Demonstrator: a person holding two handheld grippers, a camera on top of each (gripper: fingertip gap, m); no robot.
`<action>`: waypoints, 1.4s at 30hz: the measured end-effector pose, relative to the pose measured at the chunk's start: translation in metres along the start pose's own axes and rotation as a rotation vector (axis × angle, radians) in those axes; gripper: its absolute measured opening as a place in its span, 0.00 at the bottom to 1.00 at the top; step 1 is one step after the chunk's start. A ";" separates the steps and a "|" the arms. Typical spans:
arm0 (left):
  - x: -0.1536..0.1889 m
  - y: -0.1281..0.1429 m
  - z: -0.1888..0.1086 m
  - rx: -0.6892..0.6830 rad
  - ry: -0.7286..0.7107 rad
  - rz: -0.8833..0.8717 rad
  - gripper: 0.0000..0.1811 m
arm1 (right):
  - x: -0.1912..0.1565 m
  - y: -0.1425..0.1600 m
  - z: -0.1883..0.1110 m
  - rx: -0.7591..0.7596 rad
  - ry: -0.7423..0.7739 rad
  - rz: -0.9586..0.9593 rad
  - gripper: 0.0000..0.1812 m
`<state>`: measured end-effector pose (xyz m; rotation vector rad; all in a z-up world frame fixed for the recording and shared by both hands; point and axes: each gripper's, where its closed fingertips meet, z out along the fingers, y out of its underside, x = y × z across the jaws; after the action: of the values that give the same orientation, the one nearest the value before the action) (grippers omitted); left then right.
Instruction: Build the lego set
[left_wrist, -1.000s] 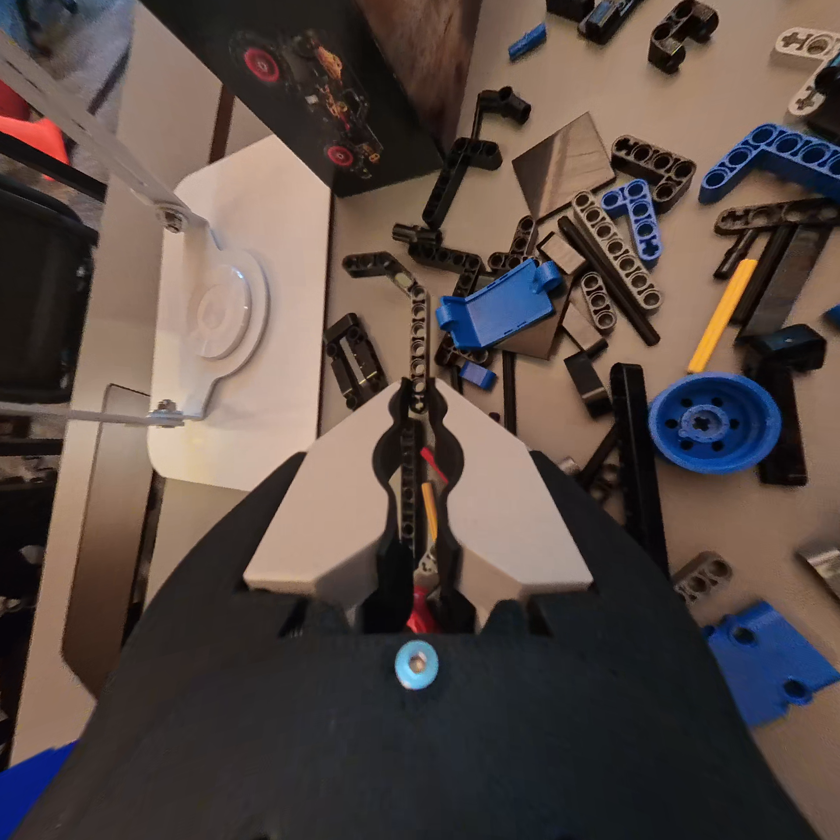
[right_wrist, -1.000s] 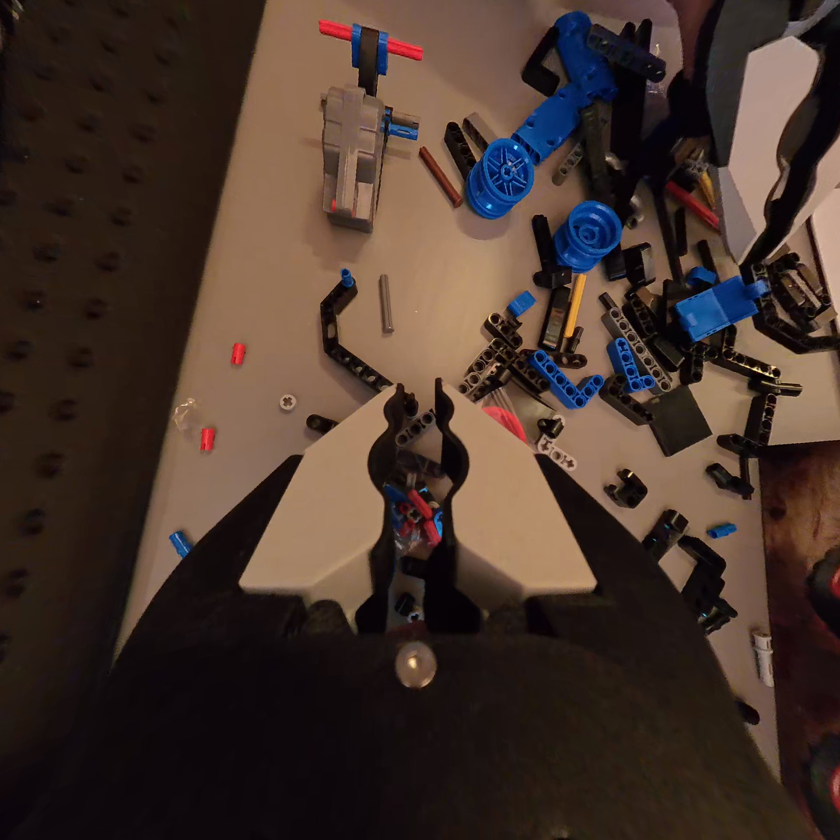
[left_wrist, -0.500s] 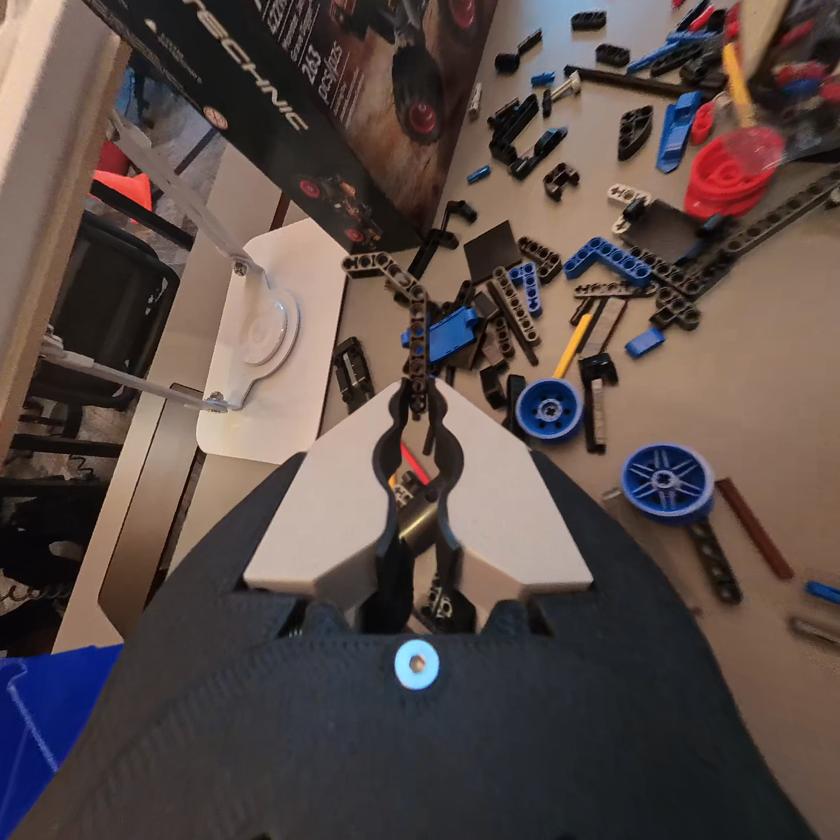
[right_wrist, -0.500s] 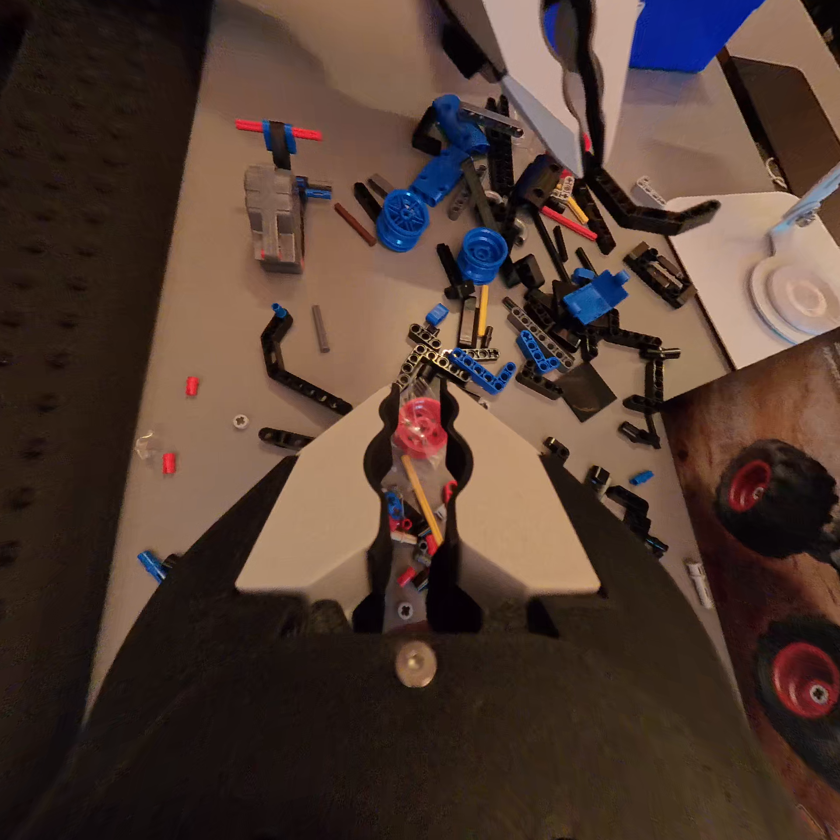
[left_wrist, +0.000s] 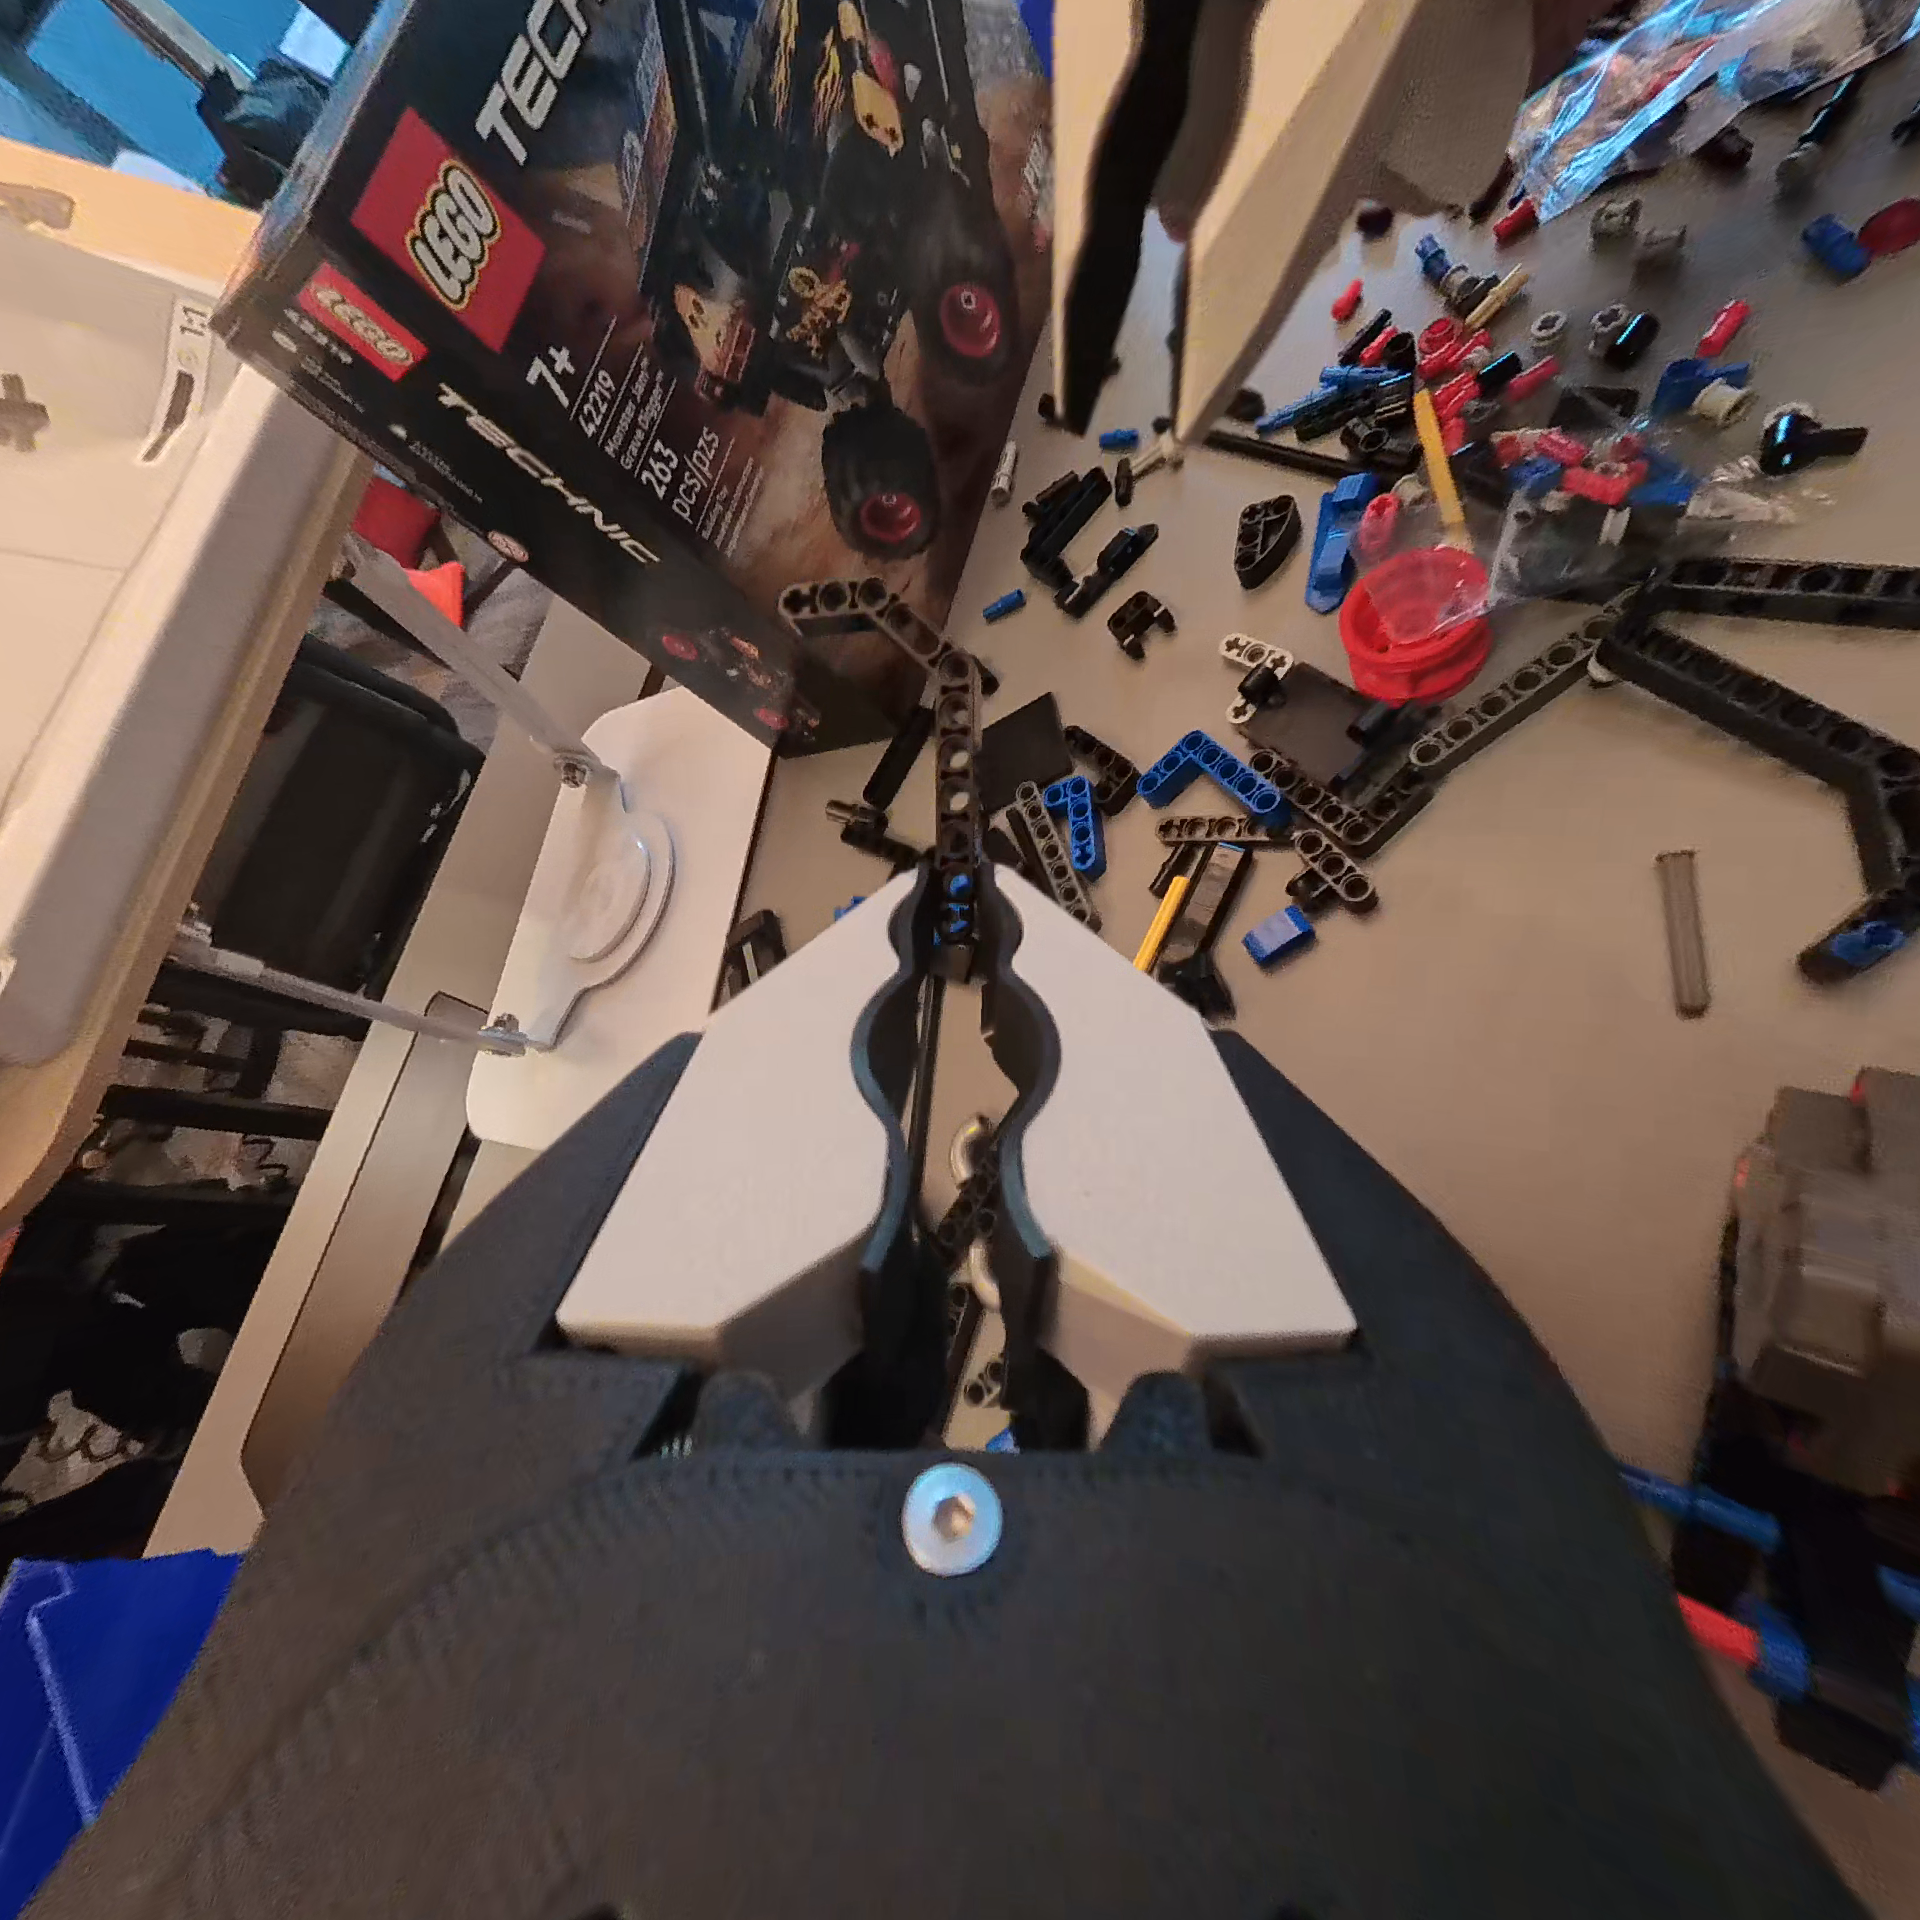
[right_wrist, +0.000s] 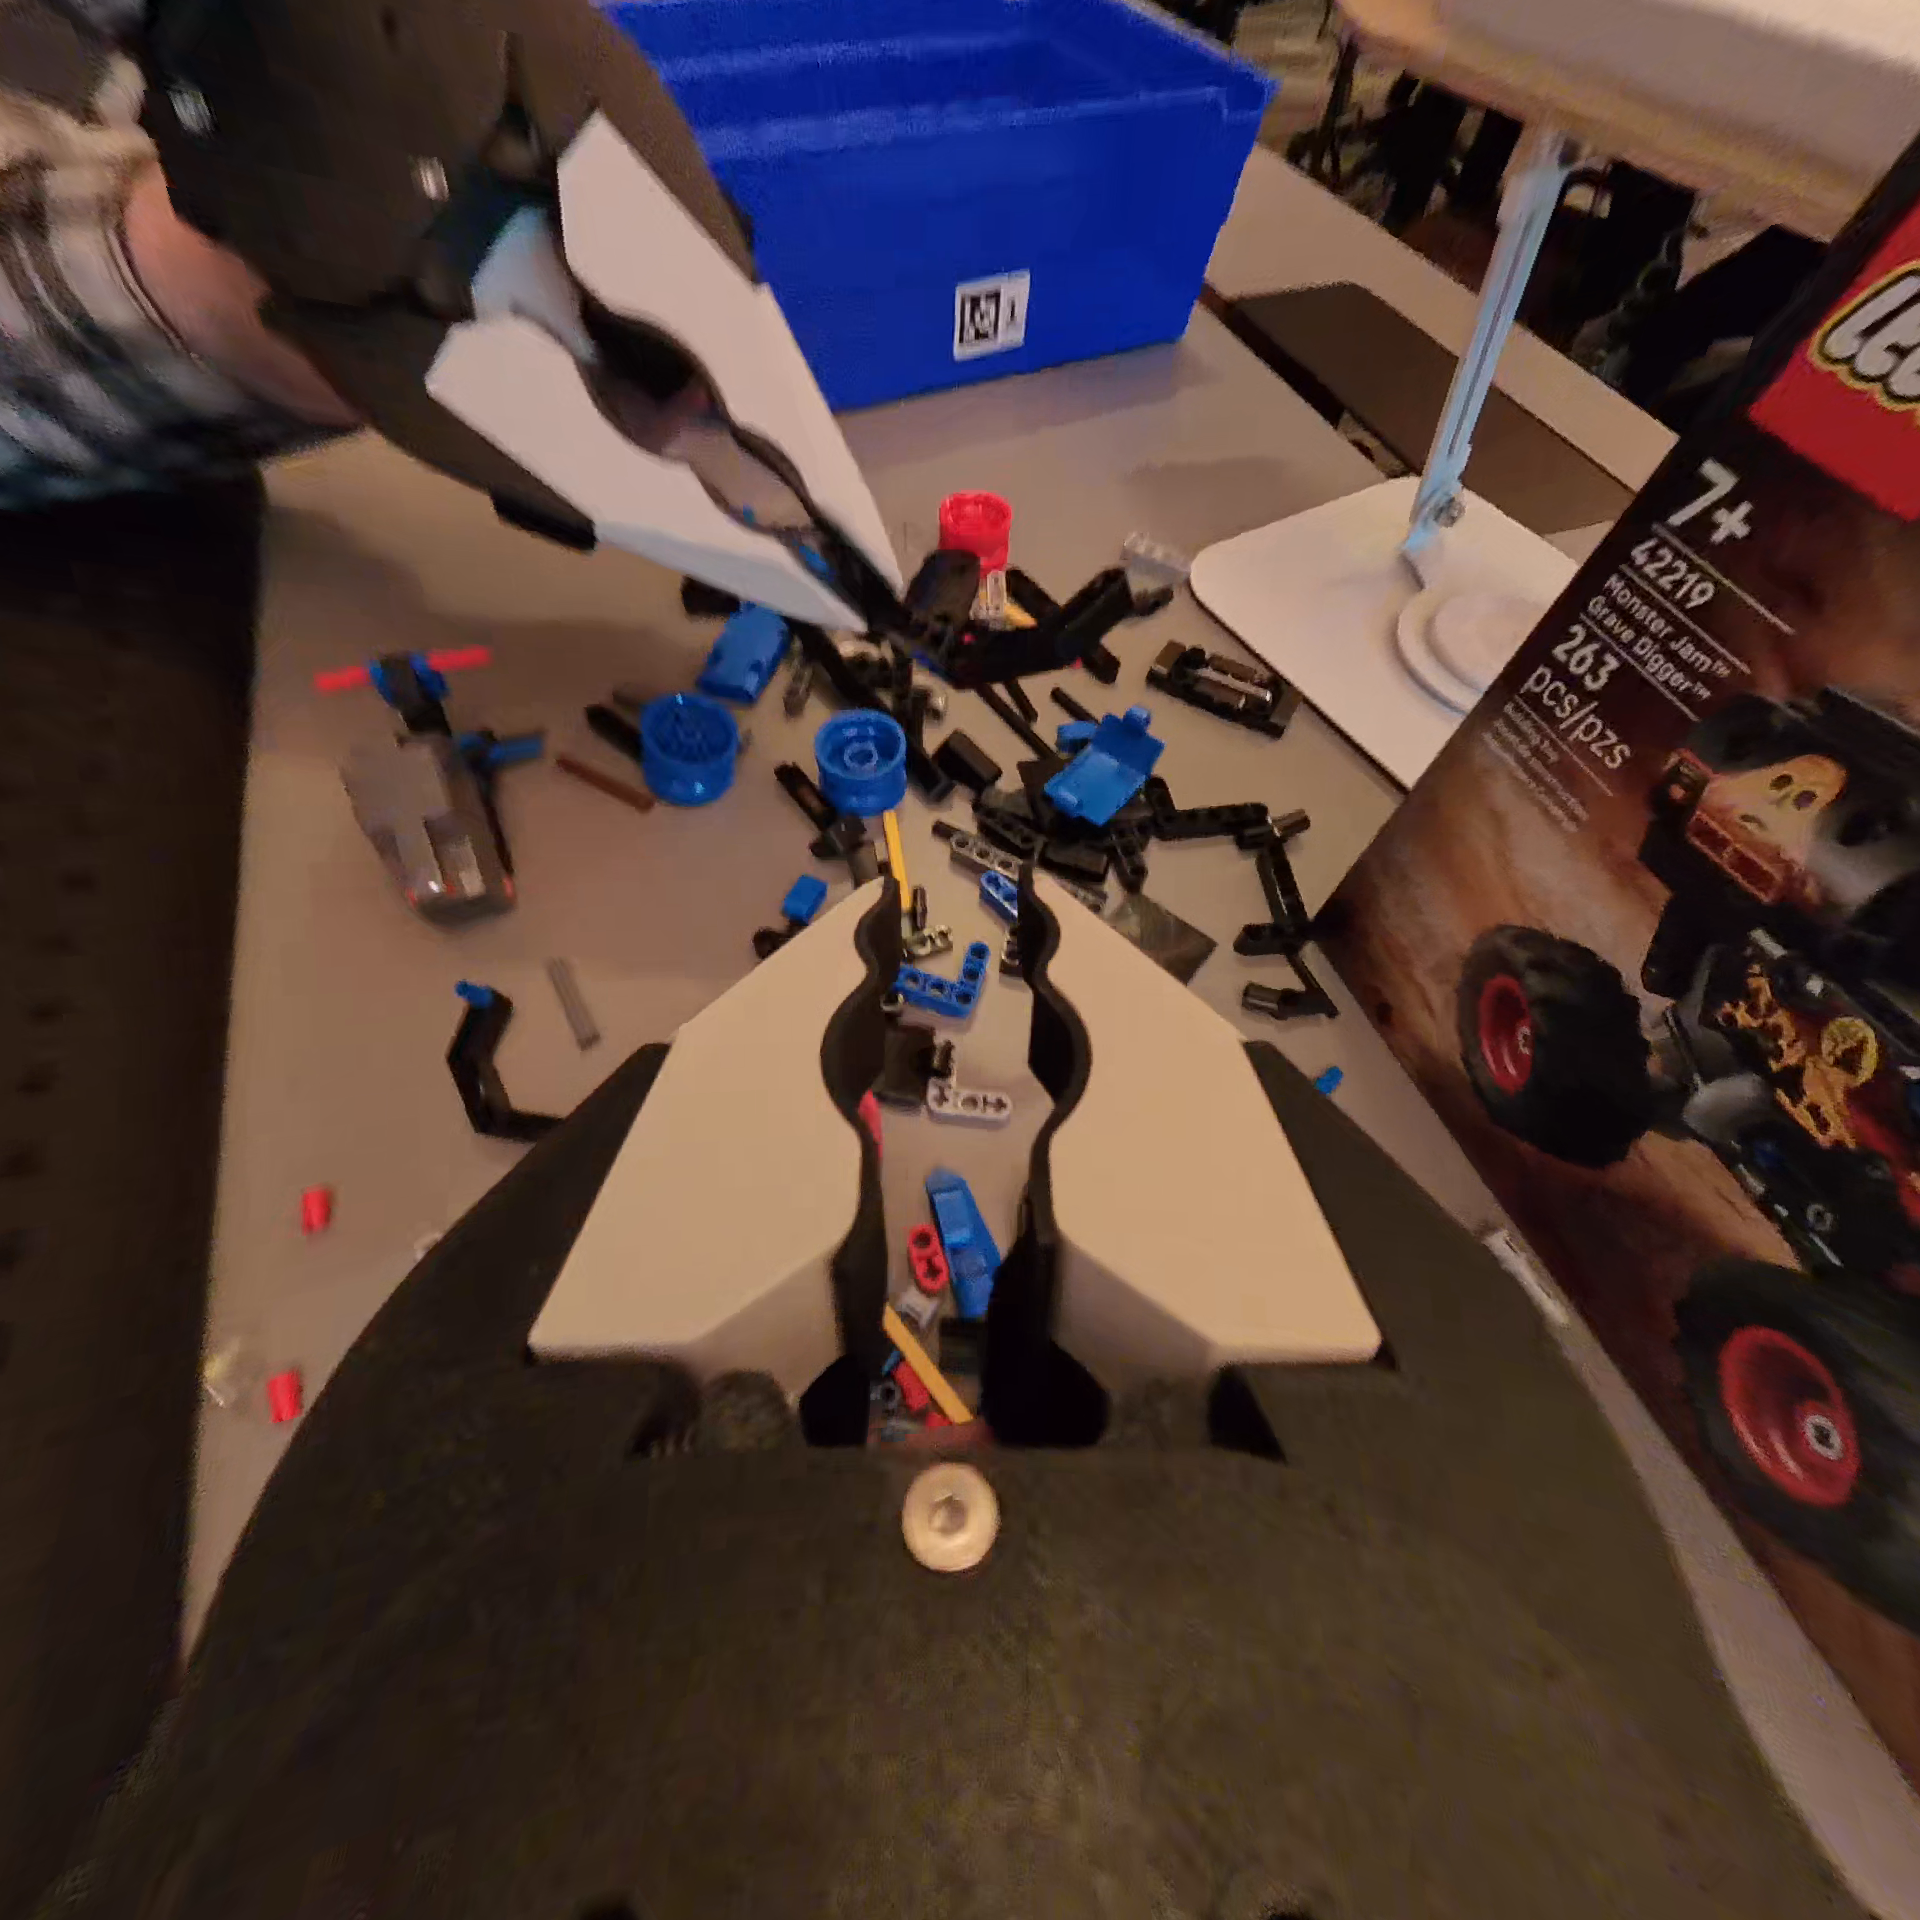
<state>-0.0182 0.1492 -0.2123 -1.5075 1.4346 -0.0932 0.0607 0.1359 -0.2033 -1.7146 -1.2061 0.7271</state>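
Lego pieces, black, blue and red, are scattered over the grey table (left_wrist: 1558, 1091). One long black beam (left_wrist: 951, 769), bent at its far end, is pinched at its near end between the tips of the left gripper (left_wrist: 954, 920) and is held lifted above the pile, pointing away toward the set box (left_wrist: 665, 343). The left fingers are closed tight on that beam. In the right wrist view the left gripper (right_wrist: 831, 582) is seen at far left, tilted down, with the beam (right_wrist: 1029, 629) running out to the right above the pieces. The right gripper (right_wrist: 954, 914) is seen with fingers apart and nothing between them; small blue and red parts on the table show through the gap. A blue L-beam (right_wrist: 940, 987) lies just under its tips. Two blue wheels (right_wrist: 686, 748) lie far of the tips, left of centre. A grey motor block (right_wrist: 436, 821) with a red axle sits at far left. A blue bin (right_wrist: 966, 187) stands at the far edge, and a white stand base (right_wrist: 1351, 613) lies far right, beside the box (right_wrist: 1662, 883).
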 end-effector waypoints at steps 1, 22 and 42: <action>0.001 -0.002 0.000 0.012 -0.001 -0.004 0.03 | 0.001 -0.003 0.000 0.019 -0.001 0.030 0.11; 0.013 -0.044 0.001 0.183 -0.106 0.107 0.03 | -0.016 -0.051 0.013 0.268 -0.112 0.287 0.03; 0.011 -0.051 -0.013 0.260 -0.021 0.035 0.11 | -0.020 -0.061 0.009 0.310 -0.131 0.287 0.03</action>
<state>0.0122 0.1215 -0.1779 -1.2665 1.3740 -0.2325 0.0211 0.1281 -0.1522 -1.6121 -0.8837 1.1513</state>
